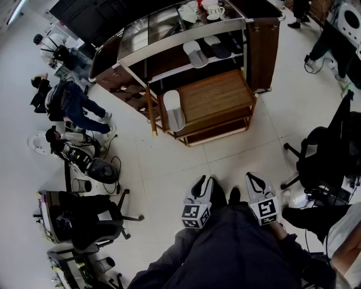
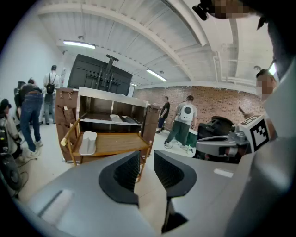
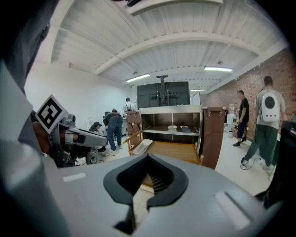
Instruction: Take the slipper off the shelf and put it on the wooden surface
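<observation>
A white slipper point(image 1: 196, 53) and a dark slipper point(image 1: 217, 48) lie side by side on the shelf point(image 1: 169, 72) of a brown cabinet. Below and in front, the wooden surface point(image 1: 220, 96) carries another white slipper point(image 1: 174, 110) at its left end. Both grippers are held low, close to the person's body and well short of the cabinet. My left gripper point(image 1: 198, 186) has its jaws a little apart with nothing between them; past them the left gripper view shows the wooden surface point(image 2: 115, 142). My right gripper point(image 1: 256, 182) has its fingertips together and holds nothing.
Several people point(image 1: 67, 101) stand or crouch by equipment on the left. Office chairs point(image 1: 84, 217) stand at the lower left and a black chair point(image 1: 333, 152) at the right. White cups point(image 1: 214, 10) sit on the cabinet top. Pale tiled floor point(image 1: 186, 163) lies between me and the cabinet.
</observation>
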The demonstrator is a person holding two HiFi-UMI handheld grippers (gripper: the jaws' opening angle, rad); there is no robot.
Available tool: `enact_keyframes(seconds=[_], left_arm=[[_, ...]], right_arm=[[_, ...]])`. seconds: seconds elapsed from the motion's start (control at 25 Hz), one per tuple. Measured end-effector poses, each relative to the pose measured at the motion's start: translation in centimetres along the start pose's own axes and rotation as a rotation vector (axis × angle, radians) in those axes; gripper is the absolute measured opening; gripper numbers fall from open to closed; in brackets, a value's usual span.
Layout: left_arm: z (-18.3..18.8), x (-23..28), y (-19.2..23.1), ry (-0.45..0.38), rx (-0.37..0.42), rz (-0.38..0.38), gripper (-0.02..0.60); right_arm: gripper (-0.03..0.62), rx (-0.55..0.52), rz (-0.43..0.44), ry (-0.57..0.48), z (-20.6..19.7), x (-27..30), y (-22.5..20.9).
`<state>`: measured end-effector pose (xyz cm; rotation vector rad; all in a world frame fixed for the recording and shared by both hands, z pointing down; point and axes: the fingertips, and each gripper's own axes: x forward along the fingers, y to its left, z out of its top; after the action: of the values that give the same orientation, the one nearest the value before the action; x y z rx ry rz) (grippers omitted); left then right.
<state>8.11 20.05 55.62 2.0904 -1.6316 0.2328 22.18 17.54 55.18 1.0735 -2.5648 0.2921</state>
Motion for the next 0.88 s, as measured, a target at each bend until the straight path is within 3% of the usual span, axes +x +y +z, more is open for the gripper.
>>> enact_keyframes(seconds=[0.16, 0.4, 0.64, 0.76, 0.88], left_arm=[[0.7, 2.7, 5.6, 0.016, -0.009, 0.124, 0.107], [2.6, 11.0, 16.7, 0.06, 0.004, 0.228, 0.122], [1.7, 23.8, 29.0, 0.245, 0.047, 0.277, 0.239], [-0.1, 29.4, 35.1, 0.332, 0.082, 0.339, 0.262], [-1.7, 33.1, 40.1, 0.403, 0.059, 0.411, 0.261]], right_arm=[[-0.002, 0.006, -0.007, 0.021, 0.1, 2.0, -0.5], [-0.002, 0.007, -0.029, 0.082, 0.2, 6.5, -2.9], [-0.002, 0.008, -0.109, 0.177, 2.5, 12.0, -7.4], [-0.002, 0.012, -0.164, 0.225, 3.8, 14.2, -9.6], [-0.003, 0.039, -0.215, 0.249, 5.3, 16.6, -10.7]])
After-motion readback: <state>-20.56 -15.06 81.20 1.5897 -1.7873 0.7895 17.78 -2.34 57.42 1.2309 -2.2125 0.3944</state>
